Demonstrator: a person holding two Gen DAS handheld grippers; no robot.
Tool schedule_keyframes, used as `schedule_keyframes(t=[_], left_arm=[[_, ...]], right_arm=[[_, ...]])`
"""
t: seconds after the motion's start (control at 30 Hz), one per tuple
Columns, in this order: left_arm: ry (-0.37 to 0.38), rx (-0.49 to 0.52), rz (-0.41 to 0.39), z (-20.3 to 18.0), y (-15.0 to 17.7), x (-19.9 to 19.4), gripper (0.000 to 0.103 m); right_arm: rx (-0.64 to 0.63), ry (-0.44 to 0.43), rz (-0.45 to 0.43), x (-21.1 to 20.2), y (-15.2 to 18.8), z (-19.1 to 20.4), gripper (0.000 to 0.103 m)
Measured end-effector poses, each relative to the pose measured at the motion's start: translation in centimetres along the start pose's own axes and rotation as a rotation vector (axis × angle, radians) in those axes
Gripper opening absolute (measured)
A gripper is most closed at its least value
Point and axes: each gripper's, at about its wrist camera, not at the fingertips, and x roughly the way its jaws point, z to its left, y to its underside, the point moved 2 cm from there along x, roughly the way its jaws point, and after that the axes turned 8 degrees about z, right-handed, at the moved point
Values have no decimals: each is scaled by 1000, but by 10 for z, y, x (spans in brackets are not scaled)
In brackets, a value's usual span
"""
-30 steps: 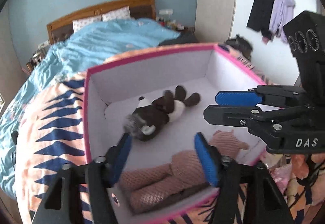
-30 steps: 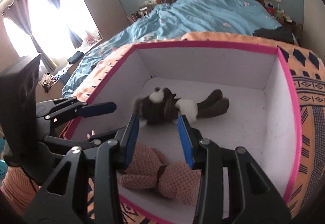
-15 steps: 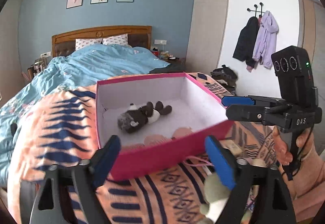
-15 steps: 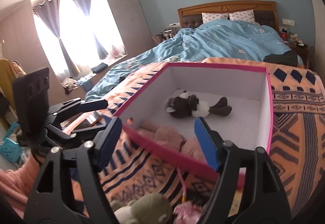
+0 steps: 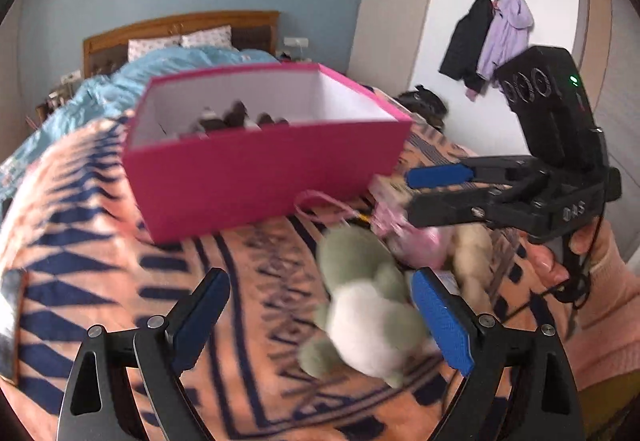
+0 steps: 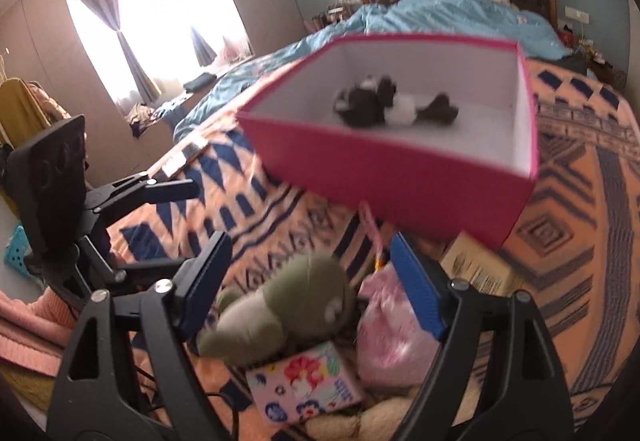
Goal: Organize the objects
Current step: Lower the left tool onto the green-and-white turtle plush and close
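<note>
Your left claw (image 5: 320, 325) stands wide apart and empty; the green plush (image 5: 360, 305) lies on the bed between its pads, toward two o'clock, long axis running twelve to six. Your right claw (image 6: 310, 285), jaws opening with nothing gripped, hovers over it too. The pink box (image 5: 260, 177) sits at eleven o'clock.

My left gripper (image 5: 320, 321) is angled downward, jaws spread wide, both blue pads (image 5: 442, 325) clear and pressing on nothing. My right gripper (image 6: 312, 285) tilts down the same way and its jaws are opening right now, blue pads (image 6: 416, 287) parting with nothing pinched between them. In the left wrist view, the right gripper reaches in from the right edge, fingers level and pointing left, with my right hand (image 5: 576, 253) wrapped round its handle, pink sleeve at the wrist. In the right wrist view, the left gripper sits at the left edge, fingers pointing right.
</note>
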Motion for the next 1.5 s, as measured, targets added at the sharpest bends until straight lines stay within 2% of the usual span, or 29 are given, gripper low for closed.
schedule_keyframes(t=[0.17, 0.33, 0.43, 0.73, 0.8, 0.87, 0.93, 1.0, 1.13, 1.23, 1.33, 1.4, 1.5], left_arm=[[48, -10, 37, -11, 16, 6, 94], [47, -10, 43, -16, 24, 4, 94], [42, -6, 54, -18, 26, 2, 94], [72, -12, 104, -25, 35, 14, 87], [85, -27, 124, -23, 37, 18, 72], [105, -46, 149, -20, 39, 24, 68], [90, -55, 156, -18, 40, 26, 63], [83, -72, 155, -14, 40, 25, 53], [125, -142, 153, -1, 39, 22, 48], [125, -167, 152, 5, 37, 19, 38], [88, -206, 148, 17, 36, 15, 34], [46, -232, 140, 31, 34, 11, 33], [23, -265, 108, 51, 33, 4, 33]], right_arm=[[14, 2, 39, 13, 10, -5, 82], [6, 19, 79, 29, 11, -4, 74], [12, -5, 99, 39, 10, -5, 68], [6, 13, 118, 54, 2, -4, 61], [5, 13, 130, 59, 1, -4, 60], [4, 9, 137, 62, -1, -4, 60], [-3, 16, 141, 65, -3, -3, 60], [-7, 15, 153, 69, -4, -2, 60], [10, -2, 166, 73, -5, -4, 59], [41, -17, 166, 71, -4, -7, 59], [73, -23, 157, 65, -2, -8, 59], [92, -42, 152, 61, -1, -9, 59], [73, -84, 160, 57, 3, -2, 59]])
